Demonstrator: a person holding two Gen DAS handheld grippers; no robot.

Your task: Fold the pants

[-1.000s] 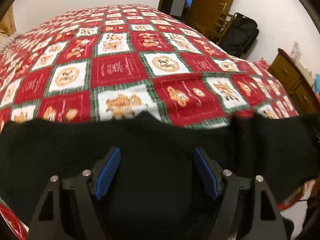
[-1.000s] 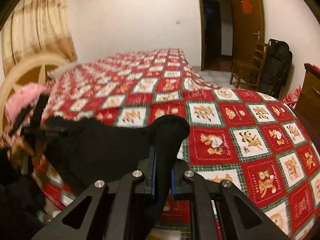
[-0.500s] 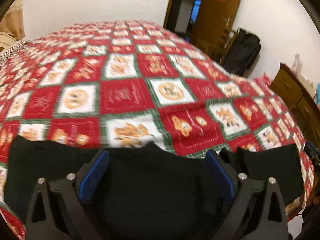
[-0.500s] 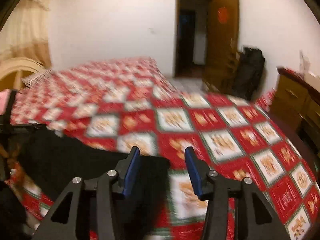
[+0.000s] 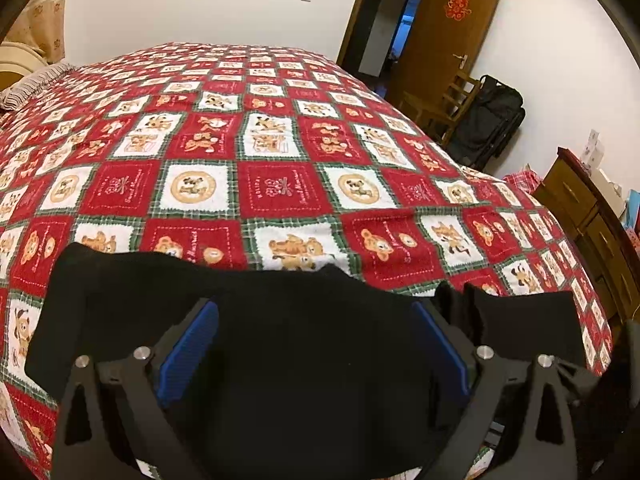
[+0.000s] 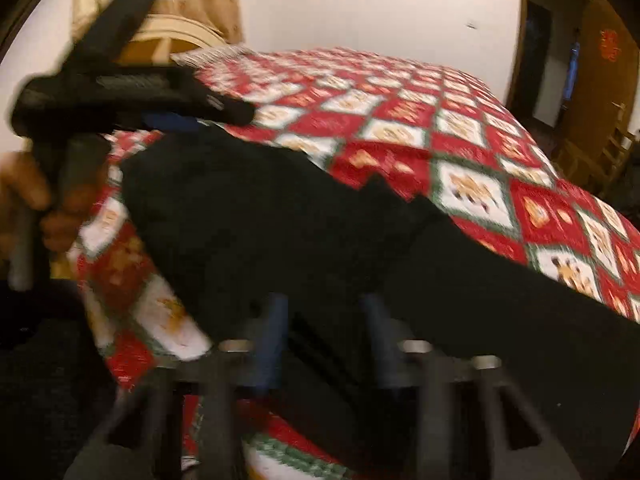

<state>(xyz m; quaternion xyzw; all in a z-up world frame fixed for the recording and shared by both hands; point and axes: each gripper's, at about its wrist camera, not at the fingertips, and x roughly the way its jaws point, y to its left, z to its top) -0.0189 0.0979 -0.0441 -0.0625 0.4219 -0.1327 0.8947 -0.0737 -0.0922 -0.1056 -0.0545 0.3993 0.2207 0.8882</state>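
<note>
Black pants (image 5: 304, 344) lie flat along the near edge of a bed with a red, white and green checked quilt (image 5: 280, 184). My left gripper (image 5: 316, 320) is open, its blue pads wide apart just above the pants, holding nothing. In the blurred right wrist view the pants (image 6: 320, 232) stretch across the bed's near edge. My right gripper (image 6: 324, 312) is open over their near edge. The left gripper, held by a hand, also shows in the right wrist view (image 6: 176, 120) at the upper left, over the far end of the pants.
A wooden door (image 5: 444, 36), a chair (image 5: 444, 104) and a black bag (image 5: 492, 124) stand at the far right. A brown dresser (image 5: 592, 216) stands by the bed's right side. A cream headboard (image 6: 176, 36) and curtain are at the left.
My right gripper let go of the pants, opened, and swung left toward the pants. My left gripper stayed open and drew back and up a little.
</note>
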